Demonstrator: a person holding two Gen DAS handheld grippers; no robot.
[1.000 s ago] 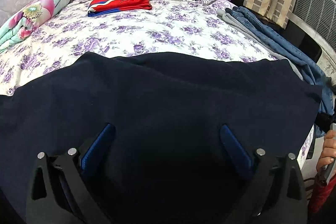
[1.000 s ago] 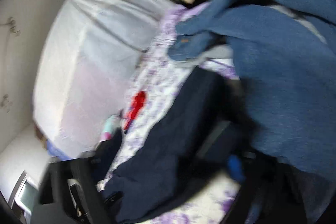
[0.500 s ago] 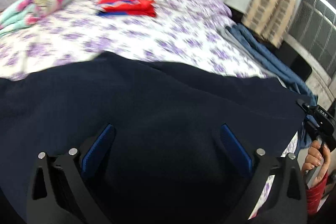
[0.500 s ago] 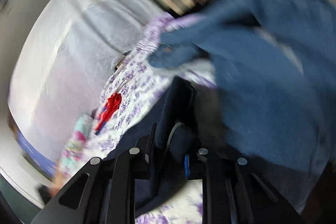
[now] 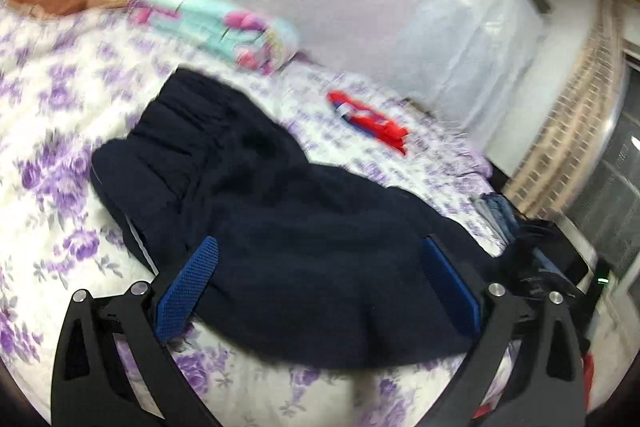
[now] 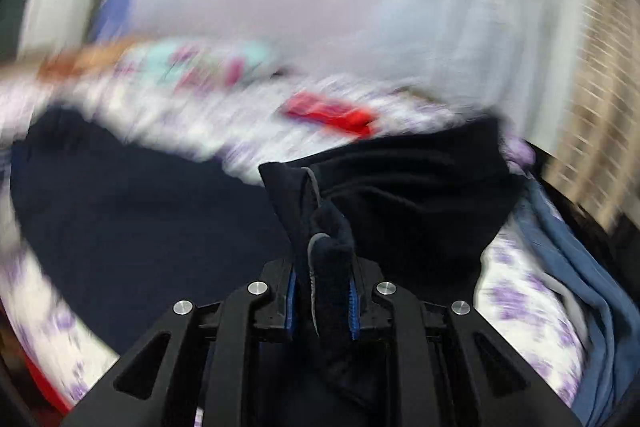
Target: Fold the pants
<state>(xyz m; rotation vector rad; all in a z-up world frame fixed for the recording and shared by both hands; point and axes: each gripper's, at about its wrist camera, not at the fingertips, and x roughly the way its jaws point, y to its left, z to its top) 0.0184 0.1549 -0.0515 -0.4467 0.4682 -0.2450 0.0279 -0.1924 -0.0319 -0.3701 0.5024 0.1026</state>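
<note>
Both jaws differ: left gripper (image 5: 320,287) wide above pants (image 5: 280,211), right gripper (image 6: 322,303) clamping them.

Left wrist cam sat low over the bed (image 5: 60,115), looking along its claw (image 5: 320,283) toward the far wall. Right wrist cam faced the same way, closer in, heavily blurred. Both caught the navy pants (image 5: 304,227) and red garment (image 5: 372,125).
</note>
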